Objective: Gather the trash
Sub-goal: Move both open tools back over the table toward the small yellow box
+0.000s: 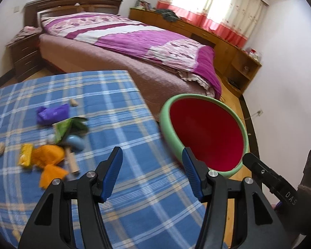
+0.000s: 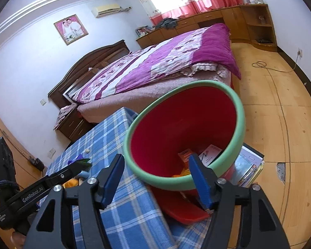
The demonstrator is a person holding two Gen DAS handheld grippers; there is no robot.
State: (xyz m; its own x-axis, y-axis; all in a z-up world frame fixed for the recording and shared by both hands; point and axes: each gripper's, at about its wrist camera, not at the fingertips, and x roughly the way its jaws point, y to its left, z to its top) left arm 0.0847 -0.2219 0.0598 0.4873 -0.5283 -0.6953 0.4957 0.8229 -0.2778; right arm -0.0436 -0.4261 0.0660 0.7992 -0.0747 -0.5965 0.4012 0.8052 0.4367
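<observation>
On the blue plaid tablecloth [image 1: 118, 112] a heap of trash lay at the left: a purple wrapper [image 1: 51, 114], green packet [image 1: 67, 127], and orange wrappers [image 1: 48, 155]. The left gripper [image 1: 152, 158] hung over the cloth, jaws apart and empty. Just right of the table's edge stood the green-rimmed red bin [image 2: 239, 114], scraps already inside. The right gripper [image 2: 156, 164] hovered at its rim, spread wide, gripping nothing.

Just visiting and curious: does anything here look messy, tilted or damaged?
Yes. Crumpled wrappers lie scattered on the checked tablecloth, the red bin beside the table leans sideways, and the wooden floor has a chipped patch near the wall.
</observation>
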